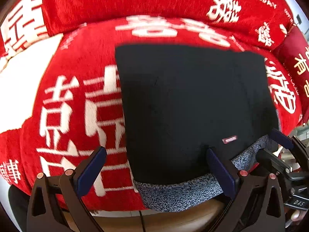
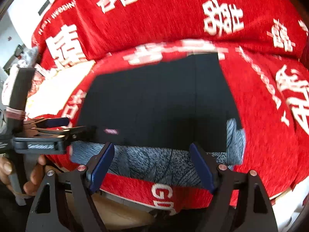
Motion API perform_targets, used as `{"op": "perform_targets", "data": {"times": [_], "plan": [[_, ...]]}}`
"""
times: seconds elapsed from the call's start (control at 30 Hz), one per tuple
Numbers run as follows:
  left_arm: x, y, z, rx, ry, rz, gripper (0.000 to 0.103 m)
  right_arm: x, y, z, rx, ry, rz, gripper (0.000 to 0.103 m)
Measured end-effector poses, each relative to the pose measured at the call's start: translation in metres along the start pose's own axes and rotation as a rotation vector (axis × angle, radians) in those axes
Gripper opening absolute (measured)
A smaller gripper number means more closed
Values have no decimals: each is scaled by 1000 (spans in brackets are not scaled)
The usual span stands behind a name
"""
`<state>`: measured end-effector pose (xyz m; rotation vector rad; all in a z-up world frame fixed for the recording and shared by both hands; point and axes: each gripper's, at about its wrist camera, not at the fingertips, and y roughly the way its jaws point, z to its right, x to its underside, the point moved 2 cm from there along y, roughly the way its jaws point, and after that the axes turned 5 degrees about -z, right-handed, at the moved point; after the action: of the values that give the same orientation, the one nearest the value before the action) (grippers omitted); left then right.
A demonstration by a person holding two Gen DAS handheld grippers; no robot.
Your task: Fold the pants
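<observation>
Pants [image 1: 193, 106]: folded dark, centre frame on the red blanket [image 1: 81, 44], lining edge nearest you. Your left tongs [image 1: 156, 171] and right tongs [image 2: 151, 166]: both wide, empty, low in frame, likely poised for another fold.

Open red cover [image 1: 81, 61] to the left of the dark folded pants [image 1: 193, 106] — flat, nothing standing on it. Behind the pants, the cushion's upright back [image 1: 135, 0], closing off the far side. On the right, a red pillow [image 1: 295, 61] just beyond the pants' far corner. At the near edge, left claw [image 1: 156, 171] and right claw [image 2: 151, 165] close side by side, both spread wide — little room between them.
</observation>
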<state>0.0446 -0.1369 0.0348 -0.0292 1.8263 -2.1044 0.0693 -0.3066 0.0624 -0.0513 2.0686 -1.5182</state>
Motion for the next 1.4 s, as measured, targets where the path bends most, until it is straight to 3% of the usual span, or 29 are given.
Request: {"op": "perform_targets", "data": {"times": [0.1,0.27,0.5,0.63,0.73,0.83,0.97,1.07,1.2,1.27,1.33,1.4], "plan": [[-2,-1,-5,29,-27,-8,103,-5,-14,-2,-1,-5,26,83],[-3,-3,-3,34,-16,-1,103,-23,-54,28,50,59,166,90],[-5,1,-9,86,0,-9,103,-45,-30,87,41,158,62,91],[-10,13,-21,209,-31,-62,103,-52,-6,101,-12,169,-5,91],[-12,15,-24,250,-24,-61,103,-54,10,107,-35,142,-51,91],[-13,17,-22,268,10,-47,103,-55,21,109,-98,133,-73,91],[-20,27,-24,333,-19,-69,103,-58,34,107,-190,144,-100,93],[-29,28,-17,320,-11,-47,103,-61,50,104,-240,146,-134,101],[-40,34,-6,283,-24,-34,103,-67,56,87,-171,66,-119,103],[-42,35,-2,268,-25,-19,103,-68,54,88,-184,74,-115,103],[-42,35,0,258,-6,-9,102,-66,51,86,-177,70,-102,100],[-41,31,0,257,22,-1,91,-65,45,78,-156,55,-85,90]]}}
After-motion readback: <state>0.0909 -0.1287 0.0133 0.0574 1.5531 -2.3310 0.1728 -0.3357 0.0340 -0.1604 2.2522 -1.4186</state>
